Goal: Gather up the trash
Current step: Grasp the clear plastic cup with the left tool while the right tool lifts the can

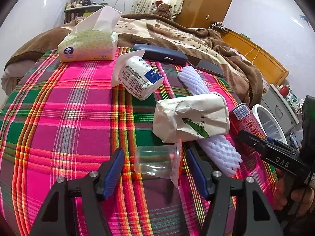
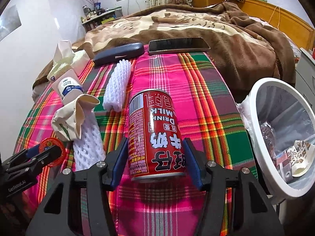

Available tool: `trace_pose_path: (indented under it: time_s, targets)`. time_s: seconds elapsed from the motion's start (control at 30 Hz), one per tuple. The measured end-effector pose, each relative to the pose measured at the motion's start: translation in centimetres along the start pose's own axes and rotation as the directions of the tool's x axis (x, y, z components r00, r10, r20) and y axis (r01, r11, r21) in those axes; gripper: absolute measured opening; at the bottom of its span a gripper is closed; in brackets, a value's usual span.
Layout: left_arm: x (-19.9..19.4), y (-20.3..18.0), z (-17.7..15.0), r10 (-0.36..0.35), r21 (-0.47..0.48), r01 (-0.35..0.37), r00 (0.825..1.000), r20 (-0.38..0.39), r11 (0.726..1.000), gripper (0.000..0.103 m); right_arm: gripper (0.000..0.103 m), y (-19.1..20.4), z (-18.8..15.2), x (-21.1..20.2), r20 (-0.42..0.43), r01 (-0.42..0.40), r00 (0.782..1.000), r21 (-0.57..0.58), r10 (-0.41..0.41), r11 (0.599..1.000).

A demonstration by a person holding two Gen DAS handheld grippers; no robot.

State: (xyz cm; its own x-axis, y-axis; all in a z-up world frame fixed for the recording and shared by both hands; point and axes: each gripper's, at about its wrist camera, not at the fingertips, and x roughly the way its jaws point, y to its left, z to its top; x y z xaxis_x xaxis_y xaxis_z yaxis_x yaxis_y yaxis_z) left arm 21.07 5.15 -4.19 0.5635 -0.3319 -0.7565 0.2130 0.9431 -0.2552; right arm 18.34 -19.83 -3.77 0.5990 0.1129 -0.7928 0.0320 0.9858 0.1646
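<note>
My right gripper [image 2: 154,157] is shut on a red milk drink can [image 2: 155,135], held above the plaid cloth [image 2: 196,102]; the can also shows in the left wrist view [image 1: 246,125]. My left gripper [image 1: 155,167] is open around a clear plastic cup [image 1: 157,163] lying on its side, not touching it. A crumpled paper bag [image 1: 191,116], two white foam nets [image 1: 218,151] [image 1: 193,78] and a white yogurt cup [image 1: 140,76] lie on the cloth. A white trash bin [image 2: 283,135] with litter inside stands at the right.
A tissue pack [image 1: 88,45], a dark blue glasses case [image 1: 161,55] and a phone [image 2: 178,45] lie at the cloth's far edge. A brown blanket [image 2: 226,35] covers the bed beyond. The wooden bed frame [image 2: 285,21] is at the right.
</note>
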Motion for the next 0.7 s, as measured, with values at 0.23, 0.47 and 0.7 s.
trace_pose_path:
  time_s: [0.23, 0.47, 0.7]
  targets:
    - [-0.2, -0.4, -0.1, 0.003, 0.014, -0.003, 1.000, 0.001, 1.000, 0.043, 0.056, -0.2, -0.2, -0.1, 0.007, -0.012, 1.000, 0.006, 0.012, 1.000]
    - [-0.8, -0.7, 0.0, 0.007, 0.013, -0.008, 1.000, 0.024, 1.000, 0.042, 0.056, -0.3, -0.2, -0.2, 0.010, -0.022, 1.000, 0.009, 0.022, 1.000]
    - [-1.8, -1.4, 0.1, 0.017, 0.021, -0.018, 0.999, 0.038, 1.000, 0.042, 0.056, -0.5, -0.3, -0.8, 0.027, -0.037, 0.999, 0.013, 0.037, 0.999]
